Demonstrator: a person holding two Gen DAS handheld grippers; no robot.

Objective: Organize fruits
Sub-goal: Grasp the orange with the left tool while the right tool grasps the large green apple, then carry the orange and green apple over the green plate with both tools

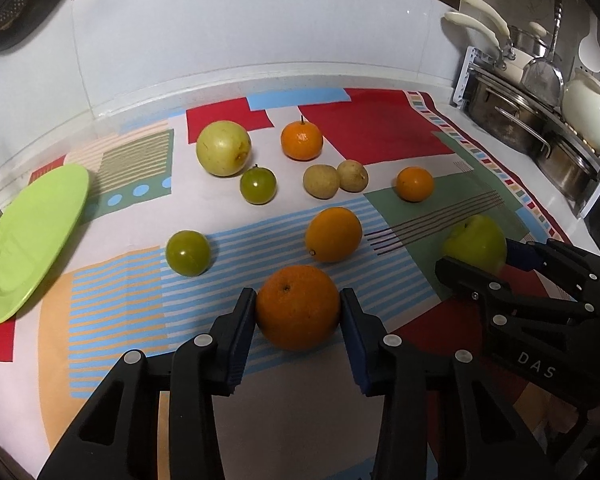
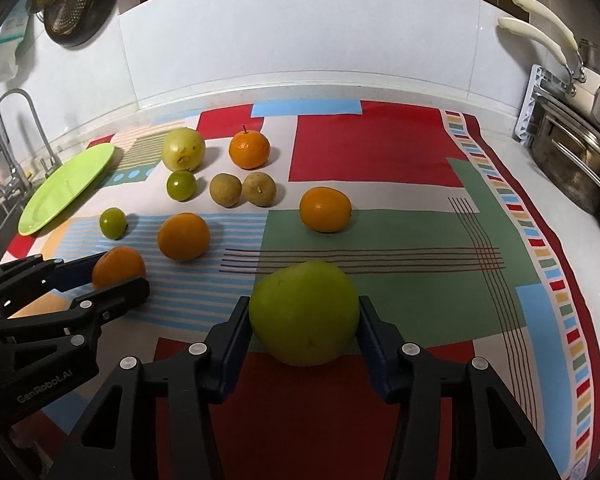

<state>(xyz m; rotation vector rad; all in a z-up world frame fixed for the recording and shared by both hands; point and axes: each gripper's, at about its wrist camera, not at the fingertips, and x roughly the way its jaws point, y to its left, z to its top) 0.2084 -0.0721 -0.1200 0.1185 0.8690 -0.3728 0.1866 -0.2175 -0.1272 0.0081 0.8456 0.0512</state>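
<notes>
My left gripper (image 1: pixel 299 306) is shut on a large orange (image 1: pixel 298 307) near the cloth's front; it also shows in the right wrist view (image 2: pixel 118 266). My right gripper (image 2: pixel 305 320) is shut on a green apple (image 2: pixel 305 313), also seen in the left wrist view (image 1: pixel 476 246). Both fruits sit low, at the cloth. A lime green plate (image 1: pixel 28 240) lies at the left, empty. Loose on the cloth lie another orange (image 1: pixel 333 234), two small green fruits (image 1: pixel 188 253), a yellow-green apple (image 1: pixel 224 148), two tangerines (image 1: pixel 302 140) and two brown fruits (image 1: pixel 321 181).
The patterned cloth (image 2: pixel 372 148) covers a white counter against a tiled wall. Steel pots on a rack (image 1: pixel 516 120) stand at the right. A faucet and sink (image 2: pixel 8 148) are at the left, beyond the plate (image 2: pixel 66 188).
</notes>
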